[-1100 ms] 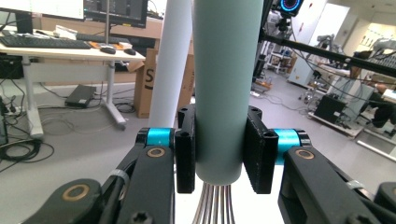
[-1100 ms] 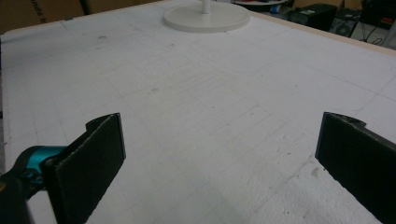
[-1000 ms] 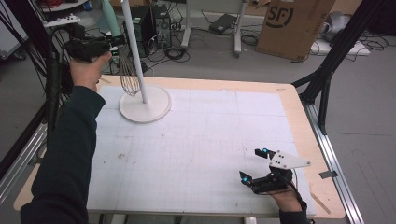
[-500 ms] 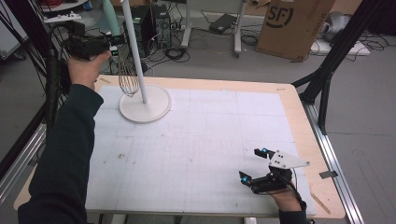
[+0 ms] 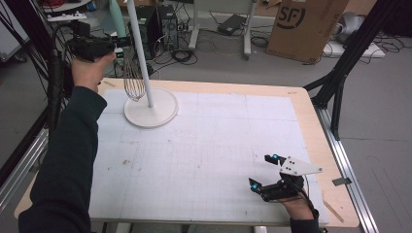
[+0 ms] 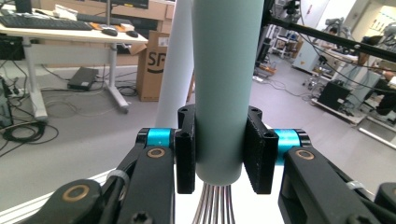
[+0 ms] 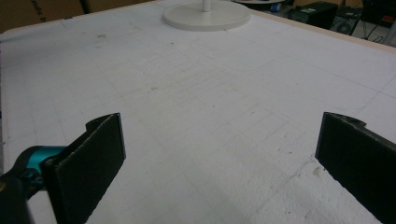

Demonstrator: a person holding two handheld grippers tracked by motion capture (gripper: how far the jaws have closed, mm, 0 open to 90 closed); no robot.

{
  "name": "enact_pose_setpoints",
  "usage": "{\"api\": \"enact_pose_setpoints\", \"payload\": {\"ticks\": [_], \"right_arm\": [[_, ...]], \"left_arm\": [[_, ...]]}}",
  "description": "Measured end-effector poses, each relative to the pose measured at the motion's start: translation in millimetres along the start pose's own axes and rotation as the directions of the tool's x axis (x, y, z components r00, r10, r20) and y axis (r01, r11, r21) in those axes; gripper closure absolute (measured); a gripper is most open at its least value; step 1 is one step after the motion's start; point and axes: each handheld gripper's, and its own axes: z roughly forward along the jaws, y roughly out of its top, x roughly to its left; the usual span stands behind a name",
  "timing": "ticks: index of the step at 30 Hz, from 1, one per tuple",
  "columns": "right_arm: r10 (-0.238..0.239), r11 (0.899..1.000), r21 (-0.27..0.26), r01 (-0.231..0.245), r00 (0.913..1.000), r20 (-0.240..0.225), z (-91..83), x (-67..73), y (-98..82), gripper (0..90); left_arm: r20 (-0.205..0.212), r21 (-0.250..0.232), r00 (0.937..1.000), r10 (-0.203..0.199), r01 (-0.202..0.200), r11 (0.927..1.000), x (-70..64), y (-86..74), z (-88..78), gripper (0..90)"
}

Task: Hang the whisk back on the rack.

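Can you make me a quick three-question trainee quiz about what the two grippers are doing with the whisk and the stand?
1. True or false: the left gripper is shut on the whisk handle.
2. The right gripper is: A) open over the table, B) holding the stand, C) shut on a cup.
3. Fill in: the whisk wires hang beside the stand's white ____.

Key: 1 true; 2 A; 3 pole.

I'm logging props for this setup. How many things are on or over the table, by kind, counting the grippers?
Whisks: 1, the whisk, held up in the left gripper.
Stands: 1, the white stand.
Grippers: 2, including the right gripper.
Total: 4.
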Motion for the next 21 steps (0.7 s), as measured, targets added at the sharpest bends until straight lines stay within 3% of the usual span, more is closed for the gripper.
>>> {"api": "enact_pose_setpoints", "payload": {"ticks": [10, 21], "right_arm": [[0.0, 1.0, 0.0, 0.0, 1.0, 0.0, -0.2, 0.0, -0.4, 0.4], [-0.001, 1.0, -0.003, 0.001, 1.0, 0.002, -1.4, -0.1, 0.0, 0.4]], "left_arm": [[0.091, -0.024, 0.9955, 0.024, -0.022, 0.9995, 2.4, -1.1, -3.5, 54.0], [0.233, -0.084, 0.9683, 0.09, -0.073, 0.9938, -9.1, -4.5, -12.9, 32.2]]}}
